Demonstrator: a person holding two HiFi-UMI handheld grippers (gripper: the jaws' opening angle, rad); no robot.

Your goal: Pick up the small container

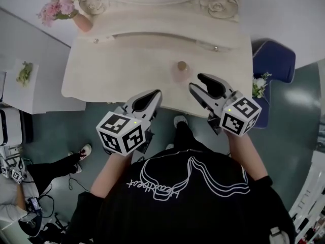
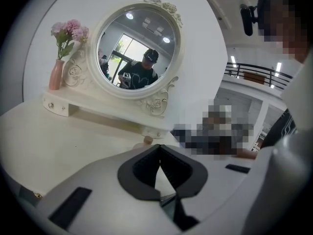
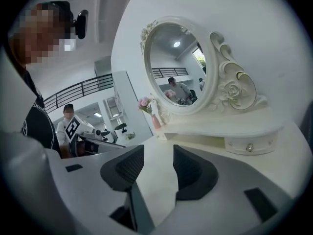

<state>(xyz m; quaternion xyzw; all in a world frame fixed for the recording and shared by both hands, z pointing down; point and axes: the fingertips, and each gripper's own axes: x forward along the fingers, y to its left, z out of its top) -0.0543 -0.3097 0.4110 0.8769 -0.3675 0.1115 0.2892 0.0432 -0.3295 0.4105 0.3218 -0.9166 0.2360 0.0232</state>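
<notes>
Pink vase (image 1: 84, 21): stands at the far left corner of the dressing table (image 1: 111, 67), well ahead of the left tongs (image 1: 154, 95) and to their left.

Left tongs: jaws closed tip to tip, nothing gripped (confirmed in the left gripper view (image 2: 160, 150)).

Small container (image 1: 181, 71): stands upright on the table, long axis vertical, round cap pointing up. It lies ahead of both tongs and between them, just ahead-left of the right tongs (image 1: 197, 82) and clear of them.

Right tongs (image 3: 159, 154): jaws apart, only bare tabletop between the pads.
</notes>
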